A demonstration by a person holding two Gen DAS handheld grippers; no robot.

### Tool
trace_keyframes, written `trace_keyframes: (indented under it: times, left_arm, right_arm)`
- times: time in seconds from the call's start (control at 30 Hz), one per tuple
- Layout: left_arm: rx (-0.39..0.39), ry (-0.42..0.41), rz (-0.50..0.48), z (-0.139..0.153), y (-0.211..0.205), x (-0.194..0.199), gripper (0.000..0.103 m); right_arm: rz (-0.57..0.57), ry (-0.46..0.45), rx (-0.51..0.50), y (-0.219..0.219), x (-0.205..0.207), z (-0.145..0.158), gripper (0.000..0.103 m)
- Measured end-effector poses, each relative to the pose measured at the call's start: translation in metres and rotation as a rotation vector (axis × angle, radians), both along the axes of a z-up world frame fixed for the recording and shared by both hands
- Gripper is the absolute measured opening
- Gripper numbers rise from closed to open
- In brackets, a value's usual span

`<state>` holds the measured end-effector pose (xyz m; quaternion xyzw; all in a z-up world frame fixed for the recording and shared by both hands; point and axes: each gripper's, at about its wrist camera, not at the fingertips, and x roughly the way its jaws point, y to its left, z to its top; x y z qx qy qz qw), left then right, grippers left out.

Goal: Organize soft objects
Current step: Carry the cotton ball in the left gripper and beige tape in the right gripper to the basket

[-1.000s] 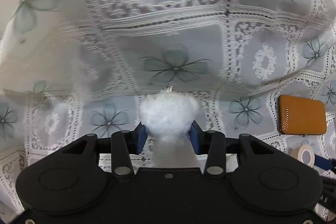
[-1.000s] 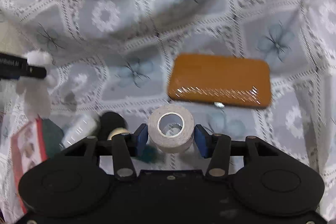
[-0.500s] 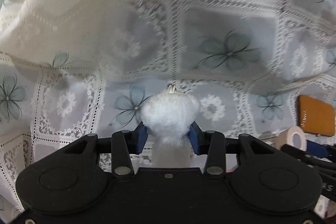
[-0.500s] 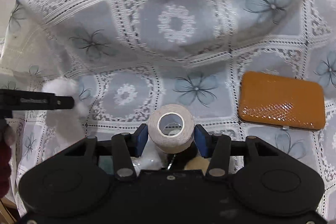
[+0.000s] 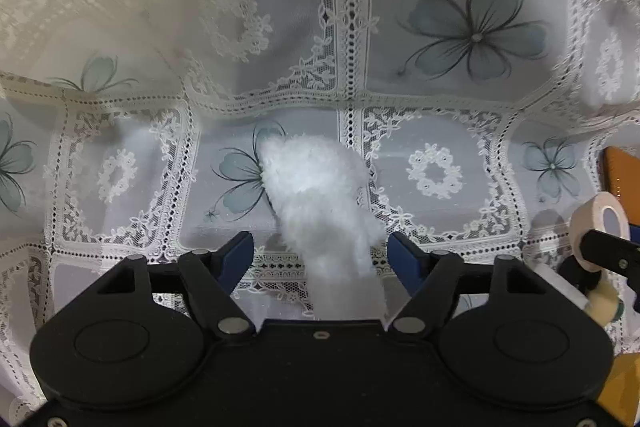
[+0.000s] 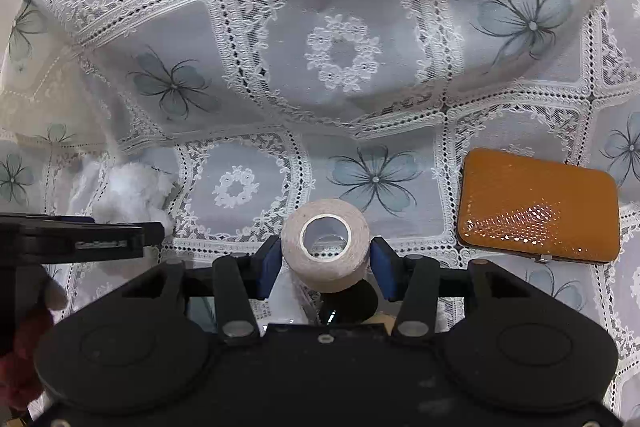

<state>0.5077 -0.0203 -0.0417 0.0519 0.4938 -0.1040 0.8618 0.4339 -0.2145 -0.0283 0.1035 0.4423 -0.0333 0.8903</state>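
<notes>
A fluffy white plush toy (image 5: 320, 203) lies on the lace tablecloth between the spread fingers of my left gripper (image 5: 320, 255), which is open and not touching it. The toy also shows in the right wrist view (image 6: 132, 195), at the left behind the left gripper's finger. My right gripper (image 6: 324, 259) is shut on a beige roll of soft bandage tape (image 6: 325, 243), held just above the cloth. The roll also shows at the right edge of the left wrist view (image 5: 600, 231).
An orange rectangular case (image 6: 538, 211) lies on the cloth to the right. The flowered lace tablecloth (image 6: 340, 55) rises in folds behind. Dark and white small items (image 6: 352, 301) sit under the right gripper, mostly hidden.
My left gripper has opened and let go of the white plush toy, which now lies on the cloth. My right gripper still holds the tape roll and has shifted slightly.
</notes>
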Motion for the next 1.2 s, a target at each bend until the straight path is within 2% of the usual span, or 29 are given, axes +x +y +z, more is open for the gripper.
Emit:
trace_keyframes:
  times: [0.03, 0.17, 0.3, 0.47, 0.77, 0.93, 1.2]
  left_arm:
    - [0.004, 0.005, 0.003, -0.003, -0.001, 0.001, 0.023]
    - [-0.032, 0.033, -0.006, -0.008, 0.003, 0.004, 0.022]
    - [-0.042, -0.012, 0.029, -0.002, 0.019, -0.004, 0.022]
    - [-0.090, -0.046, 0.073, 0.011, 0.051, -0.019, 0.022]
    - [-0.100, -0.087, 0.144, 0.021, 0.098, -0.064, 0.022]
    - [-0.102, -0.118, 0.184, 0.023, 0.119, -0.095, 0.022]
    - [-0.135, -0.140, 0.229, 0.028, 0.140, -0.153, 0.022]
  right_arm:
    - [0.003, -0.003, -0.001, 0.001, 0.000, 0.000, 0.048]
    - [0.025, -0.022, -0.001, 0.011, 0.002, 0.008, 0.048]
    - [0.065, -0.044, -0.002, 0.029, 0.005, 0.016, 0.048]
    - [0.136, -0.070, 0.003, 0.061, 0.008, 0.023, 0.048]
    - [0.299, -0.107, -0.005, 0.127, 0.002, 0.032, 0.048]
    - [0.409, -0.118, 0.002, 0.162, -0.022, 0.041, 0.048]
    - [0.538, -0.111, 0.013, 0.181, -0.098, 0.044, 0.048]
